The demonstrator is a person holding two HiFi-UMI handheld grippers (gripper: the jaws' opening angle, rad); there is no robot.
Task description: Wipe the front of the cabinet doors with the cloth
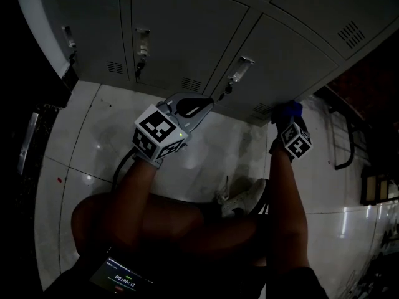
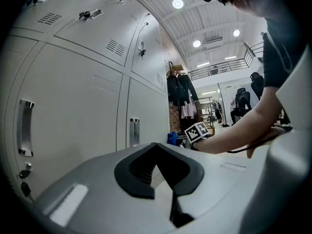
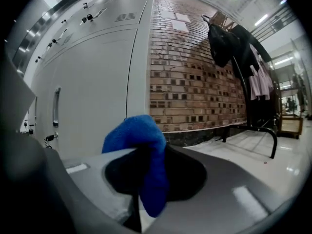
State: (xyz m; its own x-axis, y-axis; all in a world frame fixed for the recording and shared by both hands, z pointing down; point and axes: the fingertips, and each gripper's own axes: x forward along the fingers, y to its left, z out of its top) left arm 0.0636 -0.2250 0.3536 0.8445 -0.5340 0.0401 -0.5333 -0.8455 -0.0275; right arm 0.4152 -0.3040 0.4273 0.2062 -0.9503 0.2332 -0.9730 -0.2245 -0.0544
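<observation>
Head view, nearest item first: a small screen [image 1: 121, 279] is glowing with a running timer at the person's lap. The person's knees are folding low over the pale tiled floor [image 1: 87, 136], and one shoe [image 1: 243, 198] is showing between the arms. Judged purpose of the crouch: it is bringing both tools down to the bottom row of doors.

Left gripper [image 1: 207, 102]: it is hanging just short of the cabinet, touching nothing. Its jaws are meeting at the tips with nothing between them. It is probably idling while the other side works.

Right gripper [image 3: 146, 152]: its jaws are clamping tight on the blue cloth [image 3: 139, 135]. The cloth is bunching up above the tips and draping down over them. In the head view, the cloth is sitting at the lower edge of the right-hand door, at or just beside the metal; actual contact cannot be confirmed. The bulging wad is likely giving a soft face to press against the panel.

Farthest: the grey cabinet doors [image 1: 187, 36] are standing shut, each carrying a metal handle [image 1: 240, 67] and small vent slots. Their fronts are lying well within reach for wiping.
</observation>
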